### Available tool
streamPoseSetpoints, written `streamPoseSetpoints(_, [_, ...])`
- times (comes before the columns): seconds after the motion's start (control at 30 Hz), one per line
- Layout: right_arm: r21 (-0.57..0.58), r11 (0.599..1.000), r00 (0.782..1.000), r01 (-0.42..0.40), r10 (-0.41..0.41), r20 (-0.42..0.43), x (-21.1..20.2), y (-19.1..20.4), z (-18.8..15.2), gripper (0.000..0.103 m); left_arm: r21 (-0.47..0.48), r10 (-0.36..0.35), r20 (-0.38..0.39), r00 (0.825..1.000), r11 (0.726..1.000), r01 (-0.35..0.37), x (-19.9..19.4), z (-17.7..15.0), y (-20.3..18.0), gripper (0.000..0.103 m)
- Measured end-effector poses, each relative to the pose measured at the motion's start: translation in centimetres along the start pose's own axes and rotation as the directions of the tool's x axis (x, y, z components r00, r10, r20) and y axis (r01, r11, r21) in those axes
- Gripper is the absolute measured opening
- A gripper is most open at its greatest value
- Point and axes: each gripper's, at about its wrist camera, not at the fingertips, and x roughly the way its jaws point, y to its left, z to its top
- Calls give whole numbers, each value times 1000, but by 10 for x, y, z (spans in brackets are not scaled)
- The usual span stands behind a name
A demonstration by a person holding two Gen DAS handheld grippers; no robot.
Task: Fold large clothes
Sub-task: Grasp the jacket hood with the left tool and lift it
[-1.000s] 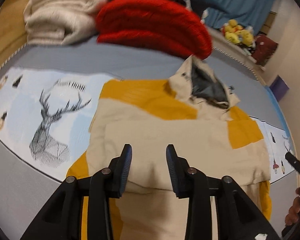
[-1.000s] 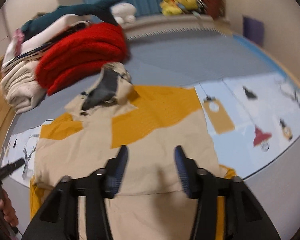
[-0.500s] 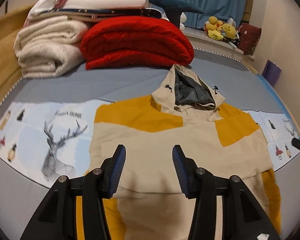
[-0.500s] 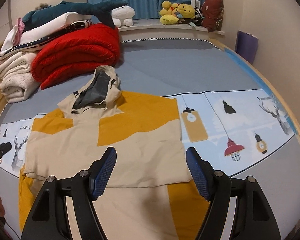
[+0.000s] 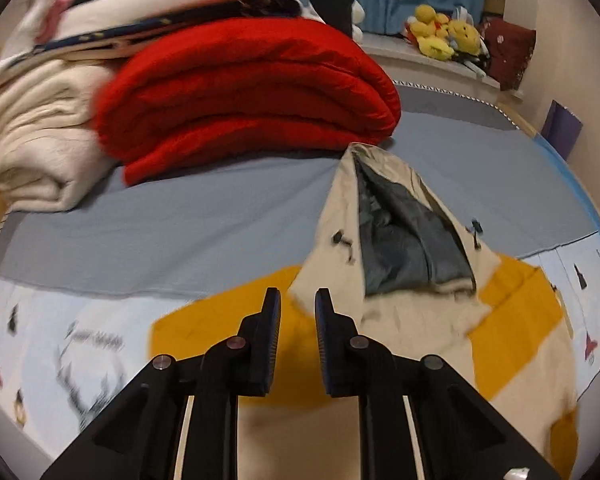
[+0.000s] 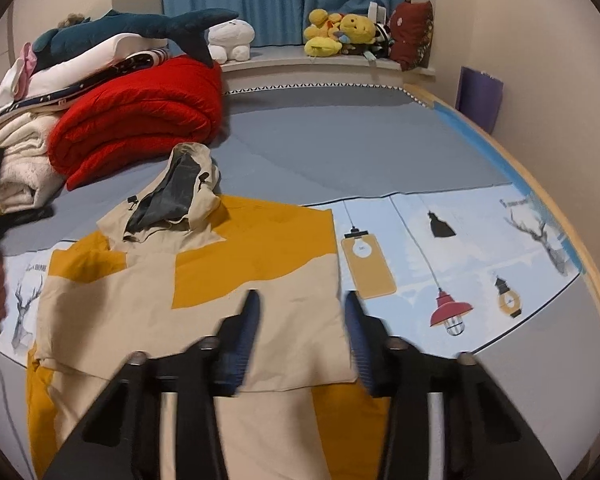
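Beige-and-mustard hooded jacket point(image 6: 204, 292) lies flat on the grey bed point(image 6: 340, 152), sleeves folded in, hood toward the red quilt point(image 6: 140, 116). Right view alone shows a printed "HOME". Left gripper point(image 5: 297, 308): narrow gap, empty. Right gripper point(image 6: 300, 312): wide apart, empty.

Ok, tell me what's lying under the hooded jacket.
The hooded jacket lies on a pale blue printed sheet, which overlaps the grey bedcover. Anything directly beneath the jacket is covered, so cannot be seen.
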Motion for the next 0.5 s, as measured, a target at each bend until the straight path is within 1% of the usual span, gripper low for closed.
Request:
streamPoseSetpoints(0.03, [6, 1000, 1000, 2, -2, -2, 3, -1, 0, 25, -4, -10, -7, 1000, 1000, 10, 14, 12, -2, 15])
streamPoseSetpoints(0.1, [20, 1000, 1000, 12, -11, -4, 9, -5, -1, 24, -13, -20, -13, 1000, 1000, 20, 35, 32, -7, 16])
streamPoseSetpoints(0.2, [19, 1000, 1000, 21, -21, 0, 15, -9, -3, 24, -55, -47, -20, 999, 997, 46, 68, 62, -11, 16])
streamPoseSetpoints(0.37, [14, 999, 999, 45, -45, -17, 28, -18, -5, 24, -104, -74, -56, 996, 992, 68, 126, 99, -19, 16])
streamPoseSetpoints(0.43, [-10, 998, 998, 64, -64, -18, 34, -17, -6, 24, -132, -80, -73, 994, 989, 70, 147, 110, -21, 19])
streamPoseSetpoints(0.5, [-29, 997, 997, 78, -79, -24, 41, -16, -9, 24, -159, -93, -85, 992, 984, 79, 162, 118, -22, 28])
